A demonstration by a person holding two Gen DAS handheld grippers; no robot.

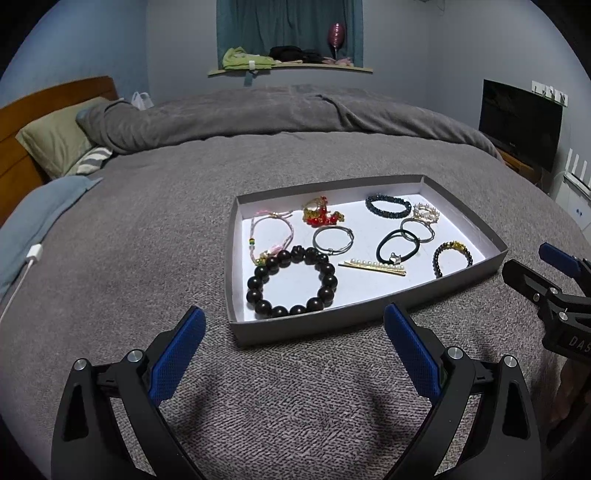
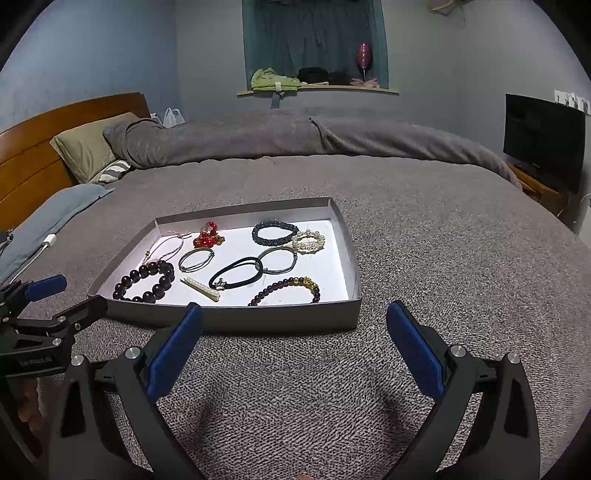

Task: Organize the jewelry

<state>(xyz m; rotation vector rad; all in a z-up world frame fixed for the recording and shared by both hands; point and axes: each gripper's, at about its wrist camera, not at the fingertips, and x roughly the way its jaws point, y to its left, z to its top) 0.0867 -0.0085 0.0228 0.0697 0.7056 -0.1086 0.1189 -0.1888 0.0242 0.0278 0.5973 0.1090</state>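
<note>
Grey tray [image 1: 461,210], white inside; grey woven blanket [image 1: 147,266].

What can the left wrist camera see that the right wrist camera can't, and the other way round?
Only the left wrist view shows the right gripper from outside, at its right edge, and white equipment by the far right wall. Only the right wrist view shows the left gripper from outside, at its left edge. Both show the grey tray of jewelry on the bed, the big dark bead bracelet, the pearl hair clip and the television.

Before you, a grey-blanketed bed [image 2: 406,229] with wooden headboard [image 2: 33,147] fills a dim, blue-walled bedroom; teal curtains [image 2: 314,33] cover the window (cluttered sill), a dark television [image 2: 543,140] stands right.
</note>
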